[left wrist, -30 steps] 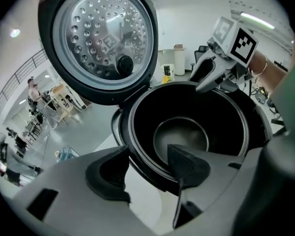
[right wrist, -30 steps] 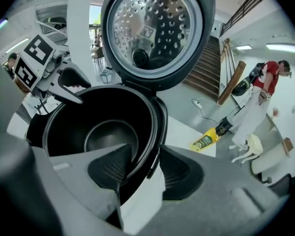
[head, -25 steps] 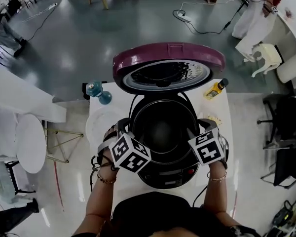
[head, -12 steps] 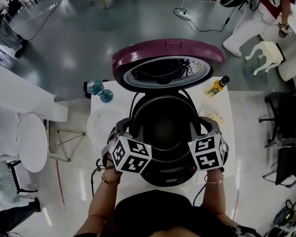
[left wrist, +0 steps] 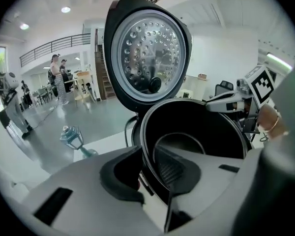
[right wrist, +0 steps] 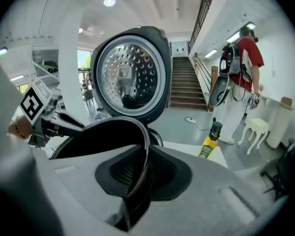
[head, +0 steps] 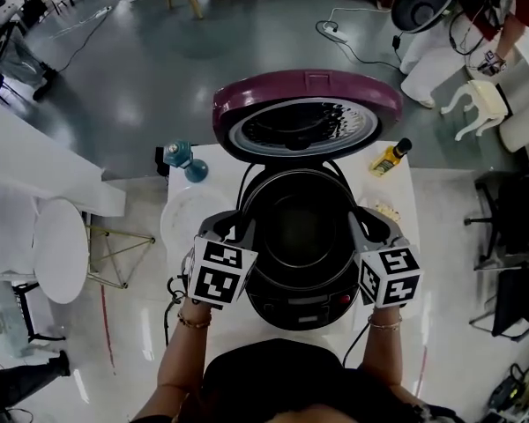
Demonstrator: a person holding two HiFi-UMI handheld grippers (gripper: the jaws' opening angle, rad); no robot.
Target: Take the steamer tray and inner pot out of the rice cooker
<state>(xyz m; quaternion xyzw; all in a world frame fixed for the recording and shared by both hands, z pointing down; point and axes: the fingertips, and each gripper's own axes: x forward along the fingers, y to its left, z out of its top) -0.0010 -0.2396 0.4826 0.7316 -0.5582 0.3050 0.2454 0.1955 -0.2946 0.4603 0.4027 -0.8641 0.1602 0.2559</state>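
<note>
Left gripper (head: 240,229), right gripper (head: 360,227): jaws newly clamped on inner pot (head: 295,236)

pot (head: 295,227): black, round, upright in cooker | cooker (head: 300,302): dark body, maroon lid (head: 307,91) swung up open behind, stands on white desk (head: 401,188)

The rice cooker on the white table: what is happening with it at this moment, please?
A person holds a gripper in each hand at the rice cooker, whose lid stands open. The jaws of the left gripper and the right gripper have just been closing, and each now clamps the rim of the black inner pot, on opposite sides. The pot looks ready to be lifted out; whether it has left its seat yet, I cannot tell.
</note>
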